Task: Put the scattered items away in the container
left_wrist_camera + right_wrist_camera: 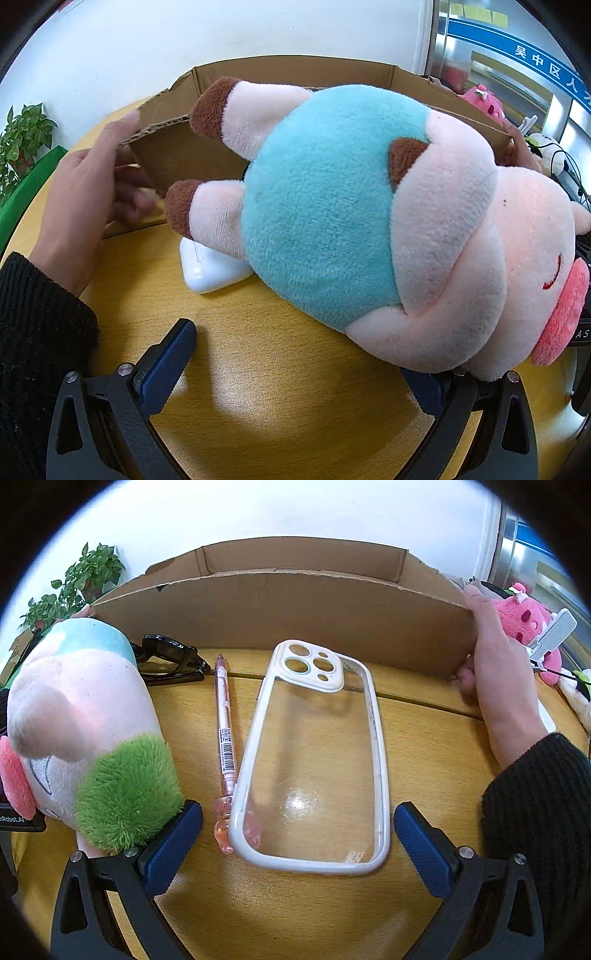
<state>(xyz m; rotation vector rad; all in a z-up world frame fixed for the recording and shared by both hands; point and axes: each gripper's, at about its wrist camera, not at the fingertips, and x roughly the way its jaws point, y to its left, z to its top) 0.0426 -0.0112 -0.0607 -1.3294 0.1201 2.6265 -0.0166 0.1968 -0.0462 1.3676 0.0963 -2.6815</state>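
Left wrist view, from left to right: a bare hand (85,192) in a black sleeve grips the near-left corner of the cardboard box (177,162), a white charger (210,269) lies on the wooden table (280,387) partly under the plush pig (354,221), and another hand (521,147) holds the box's right end. The left gripper (299,373) stands with fingers wide apart, the pig lying over its right finger. In the right wrist view the pig's head sits at left, then black sunglasses (170,661) against the box wall, a pink pen (225,746), and a clear phone case (317,760) between the spread fingers of the right gripper (297,838), nothing clamped.
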